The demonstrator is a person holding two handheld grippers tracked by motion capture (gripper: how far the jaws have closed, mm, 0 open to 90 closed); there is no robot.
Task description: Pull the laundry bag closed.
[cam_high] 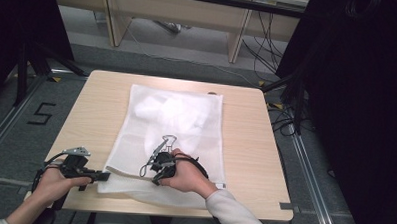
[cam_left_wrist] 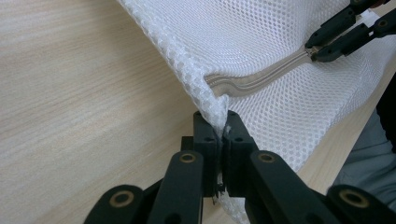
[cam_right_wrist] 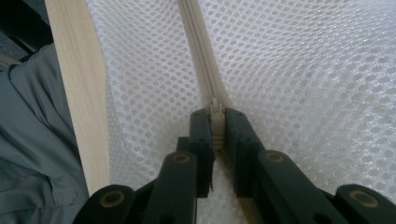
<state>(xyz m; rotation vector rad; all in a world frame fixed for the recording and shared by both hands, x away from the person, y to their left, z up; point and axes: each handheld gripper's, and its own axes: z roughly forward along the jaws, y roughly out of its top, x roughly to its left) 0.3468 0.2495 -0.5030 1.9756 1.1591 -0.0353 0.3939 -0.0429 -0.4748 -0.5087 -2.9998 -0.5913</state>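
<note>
The left gripper (cam_left_wrist: pixel 223 140) pinches the white mesh laundry bag's (cam_high: pixel 173 136) corner at seven o'clock; the right gripper (cam_right_wrist: pixel 215 135) seemingly pinches the beige zipper pull (cam_right_wrist: pixel 215 122), which could slip free if tugged askew.

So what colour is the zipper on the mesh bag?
Beige zipper on a white mesh bag, clearest in the right gripper view.

We see a pale wooden square table (cam_high: pixel 91 113), grey carpeted floor (cam_high: pixel 15 130), and black cables (cam_high: pixel 266 42) beyond it.
</note>
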